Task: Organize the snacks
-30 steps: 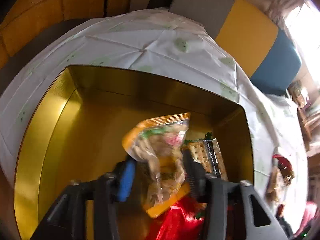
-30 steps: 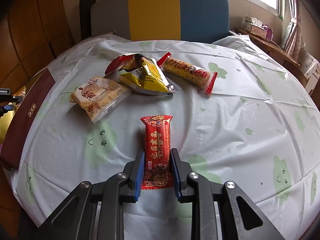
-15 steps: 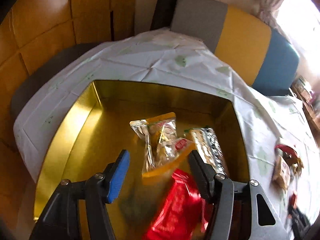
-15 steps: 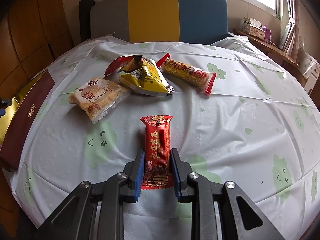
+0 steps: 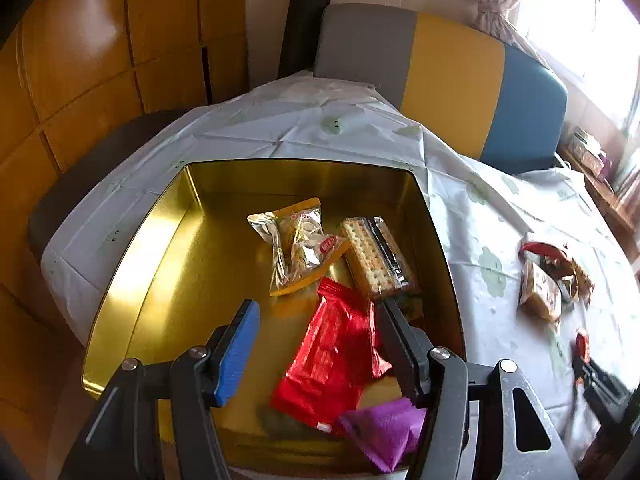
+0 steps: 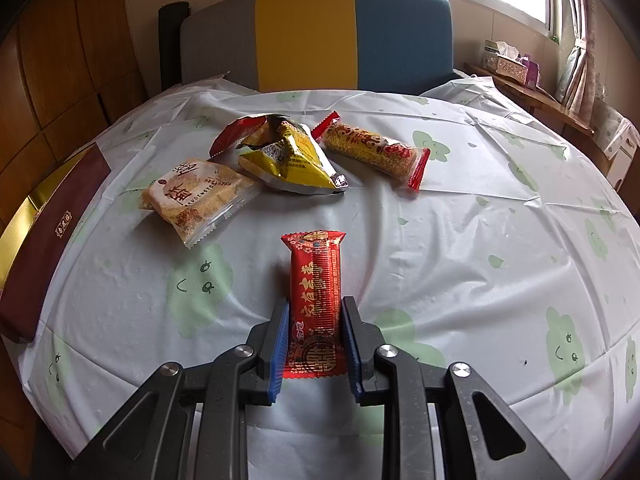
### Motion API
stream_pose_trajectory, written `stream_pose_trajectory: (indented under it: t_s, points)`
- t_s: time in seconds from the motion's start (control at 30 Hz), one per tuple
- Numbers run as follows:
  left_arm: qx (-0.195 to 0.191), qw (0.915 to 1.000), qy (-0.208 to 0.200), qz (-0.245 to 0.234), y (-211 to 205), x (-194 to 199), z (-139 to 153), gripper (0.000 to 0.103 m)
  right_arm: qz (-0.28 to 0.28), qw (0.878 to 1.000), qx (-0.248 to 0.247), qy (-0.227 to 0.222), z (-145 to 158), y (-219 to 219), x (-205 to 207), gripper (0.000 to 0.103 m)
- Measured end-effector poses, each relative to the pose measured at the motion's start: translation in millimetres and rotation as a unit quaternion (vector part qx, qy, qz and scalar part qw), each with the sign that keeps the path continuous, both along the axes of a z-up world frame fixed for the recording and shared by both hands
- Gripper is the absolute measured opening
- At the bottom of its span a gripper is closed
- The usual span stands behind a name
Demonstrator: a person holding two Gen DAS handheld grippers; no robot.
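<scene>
In the left wrist view a gold tin (image 5: 144, 256) holds a clear-and-orange snack bag (image 5: 296, 246), a cracker pack (image 5: 374, 256), a red packet (image 5: 332, 356) and a purple packet (image 5: 384, 432). My left gripper (image 5: 316, 320) is open and empty above the tin. In the right wrist view my right gripper (image 6: 314, 322) is shut on a red snack bar (image 6: 316, 292) that lies on the tablecloth. Farther back lie a beige cake pack (image 6: 196, 196), a yellow bag (image 6: 288, 160) and a golden bar with red ends (image 6: 372, 150).
The round table has a white cloth with green prints (image 6: 500, 240). The tin's brown side (image 6: 48, 248) is at the left edge of the right wrist view. A grey, yellow and blue bench back (image 6: 316, 36) stands behind the table. A wooden wall (image 5: 80, 60) is to the left.
My left gripper let go of the clear-and-orange bag, which now lies in the tin, and it drew back and up. The right gripper and its red bar have not moved.
</scene>
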State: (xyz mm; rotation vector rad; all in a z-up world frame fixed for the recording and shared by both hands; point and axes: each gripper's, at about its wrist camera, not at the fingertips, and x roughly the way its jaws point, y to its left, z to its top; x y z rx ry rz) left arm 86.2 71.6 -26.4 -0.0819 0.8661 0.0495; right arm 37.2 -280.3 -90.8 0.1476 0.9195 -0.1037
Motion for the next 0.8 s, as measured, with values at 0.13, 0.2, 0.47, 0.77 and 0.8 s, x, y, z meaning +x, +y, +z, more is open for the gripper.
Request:
stream_pose_trajectory:
  t_s: [0.13, 0.2, 0.47, 0.77, 0.8]
  points:
    - [-0.007, 0.9999, 0.002, -0.007, -3, -9, -3, 0.062, 0.0, 1.0, -0.001, -0.003, 0, 0, -1, 0.025]
    - [-0.008, 0.9999, 0.005, -0.009, -4, -12, -5, 0.062, -0.001, 1.0, -0.002, -0.004, 0, 0, -1, 0.025]
    - [-0.01, 0.9997, 0.014, -0.02, -9, -21, -14, 0.062, 0.001, 1.0, -0.006, -0.003, 0, 2, -1, 0.025]
    - [-0.009, 0.9997, 0.015, -0.017, -1, -25, -16, 0.062, 0.0, 1.0, -0.016, 0.002, 1, 6, 1, 0.025]
    - [-0.01, 0.9997, 0.015, -0.015, 0, -26, -16, 0.062, 0.0, 1.0, -0.017, 0.003, 1, 6, 1, 0.025]
